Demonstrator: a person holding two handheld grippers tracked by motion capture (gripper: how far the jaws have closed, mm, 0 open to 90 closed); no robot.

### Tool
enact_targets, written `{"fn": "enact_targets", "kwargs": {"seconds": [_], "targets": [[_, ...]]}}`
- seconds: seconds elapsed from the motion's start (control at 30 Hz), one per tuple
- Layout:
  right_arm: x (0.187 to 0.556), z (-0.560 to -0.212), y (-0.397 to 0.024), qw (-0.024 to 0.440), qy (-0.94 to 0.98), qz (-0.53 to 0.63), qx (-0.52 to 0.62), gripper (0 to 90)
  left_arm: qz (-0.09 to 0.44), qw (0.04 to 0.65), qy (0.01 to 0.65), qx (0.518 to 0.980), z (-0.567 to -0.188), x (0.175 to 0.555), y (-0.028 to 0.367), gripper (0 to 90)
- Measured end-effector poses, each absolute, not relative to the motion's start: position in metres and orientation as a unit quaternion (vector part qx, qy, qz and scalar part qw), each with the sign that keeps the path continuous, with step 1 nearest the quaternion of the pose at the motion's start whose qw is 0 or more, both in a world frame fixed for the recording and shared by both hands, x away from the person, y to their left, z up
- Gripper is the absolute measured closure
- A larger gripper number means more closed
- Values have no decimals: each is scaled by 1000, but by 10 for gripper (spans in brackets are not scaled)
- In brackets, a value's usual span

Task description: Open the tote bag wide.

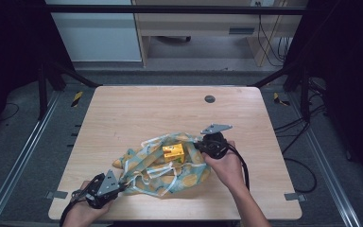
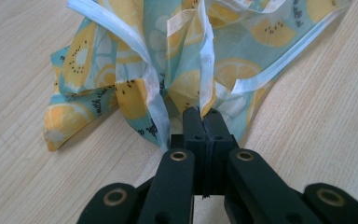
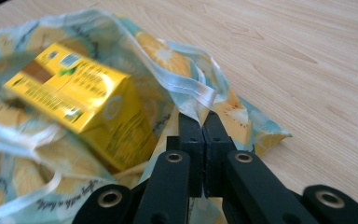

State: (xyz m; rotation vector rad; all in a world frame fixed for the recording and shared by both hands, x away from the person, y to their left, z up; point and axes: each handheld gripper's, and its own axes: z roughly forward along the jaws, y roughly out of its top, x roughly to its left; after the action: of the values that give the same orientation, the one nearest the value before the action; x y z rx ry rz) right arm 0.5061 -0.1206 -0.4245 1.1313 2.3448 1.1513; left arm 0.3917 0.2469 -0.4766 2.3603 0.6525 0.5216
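Now both tools (image 2: 204, 114) (image 3: 201, 122) pinch the bag's (image 1: 189, 176) opposite edges.

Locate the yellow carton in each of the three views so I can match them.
High view: the yellow carton sits mid-table on the fruit-print fabric bag, just left of the right gripper.
Left gripper view: I cannot make out the carton; bunched bag fabric fills the upper half.
Right gripper view: the carton lies upper left, inside the bag.
Shared landmark: the bag's white-edged lemon print.

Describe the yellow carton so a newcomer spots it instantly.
On the wooden table, find the crumpled fruit-print bag near the front edge. The carton sits in its open top, beside the right gripper: the one boxy, solid yellow thing there.
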Motion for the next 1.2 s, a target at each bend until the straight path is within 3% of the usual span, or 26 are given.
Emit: {"fn": "enact_targets", "kwargs": {"seconds": [0.33, 0.83, 1.2], "targets": [[534, -442, -135, 142, 806, 379, 432, 900, 202, 301, 256, 896, -479, 398, 248, 900], [551, -469, -138, 121, 810, 353, 452, 900, 190, 284, 251, 905, -485, 398, 239, 900], [557, -475, -136, 132, 813, 335, 458, 900, 177, 287, 260, 905, -486, 402, 237, 900]]}}
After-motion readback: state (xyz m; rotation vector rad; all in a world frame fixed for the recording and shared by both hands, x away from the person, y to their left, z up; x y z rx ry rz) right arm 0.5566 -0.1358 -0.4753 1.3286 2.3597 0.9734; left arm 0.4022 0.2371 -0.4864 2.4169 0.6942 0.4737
